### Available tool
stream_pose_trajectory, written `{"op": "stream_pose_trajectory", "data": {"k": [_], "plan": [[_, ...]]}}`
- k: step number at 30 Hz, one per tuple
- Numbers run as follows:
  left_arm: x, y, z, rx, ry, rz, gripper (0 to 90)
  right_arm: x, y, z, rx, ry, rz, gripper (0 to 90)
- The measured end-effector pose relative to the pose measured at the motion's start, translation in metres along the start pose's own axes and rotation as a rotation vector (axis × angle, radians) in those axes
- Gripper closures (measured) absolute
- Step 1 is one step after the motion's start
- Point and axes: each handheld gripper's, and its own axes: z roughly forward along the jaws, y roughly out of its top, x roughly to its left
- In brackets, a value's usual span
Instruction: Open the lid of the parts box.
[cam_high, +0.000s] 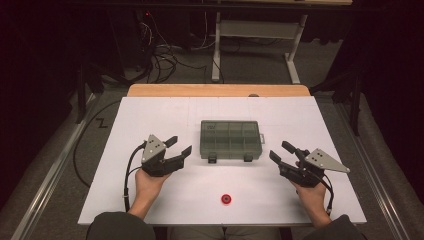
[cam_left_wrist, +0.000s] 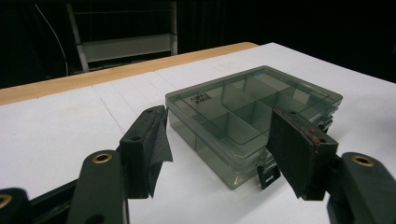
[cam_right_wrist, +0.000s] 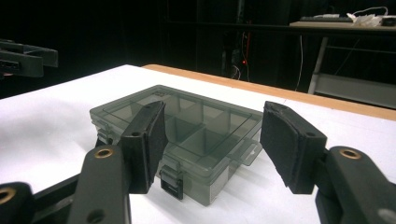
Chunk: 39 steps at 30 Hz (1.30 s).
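The compartment box lies flat and closed in the middle of the white surface, its smoky clear lid down over the dividers and its two dark latches on the edge facing you. A small tab sticks out from its right end. Your left claw hovers just off the box's near left corner, jaws spread wide with nothing between them; in the left gripper view the box sits ahead, framed by the two padded fingers. Your right claw is near the box's right end, also apart from it, jaws standing wide and empty; the right gripper view looks over the box's latched corner. Neither claw touches the box. Nearer to you, between your two forearms, a small red ring-shaped piece rests alone on the surface, well apart from the box and from both claws
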Motion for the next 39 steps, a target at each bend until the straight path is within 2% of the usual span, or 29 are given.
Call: {"op": "stream_pose_trajectory", "data": {"k": [5, 8, 15, 18, 20, 27, 34, 39], "plan": [[-0.001, 0.002, 0.005, -0.001, 0.007, 0.035, 37.2, -0.001, 0.001, 0.004, 0.014, -0.005, -0.003, 42.1], [0.000, 0.002, 0.006, -0.004, 0.005, 0.039, 37.5, -0.003, 0.000, 0.006, 0.024, -0.009, 0.003, 42.1], [0.002, 0.003, 0.013, -0.001, -0.006, 0.010, 37.5, -0.004, 0.002, 0.011, 0.023, -0.008, 0.004, 42.1], [0.004, 0.004, 0.015, -0.008, -0.018, -0.021, 37.4, -0.003, 0.003, 0.015, 0.023, -0.008, 0.004, 41.8], [0.002, 0.005, 0.017, -0.003, -0.018, -0.004, 37.5, -0.002, 0.003, 0.018, 0.023, -0.007, 0.000, 41.4], [-0.001, 0.006, 0.026, 0.003, -0.034, 0.008, 37.3, -0.002, 0.005, 0.029, 0.027, 0.000, 0.003, 41.0], [-0.001, 0.008, 0.034, -0.002, -0.035, -0.001, 37.1, -0.004, 0.008, 0.039, 0.030, -0.003, 0.014, 40.8], [-0.001, 0.009, 0.040, 0.001, -0.045, -0.011, 37.2, -0.004, 0.009, 0.045, 0.047, 0.002, 0.004, 41.0]]}}
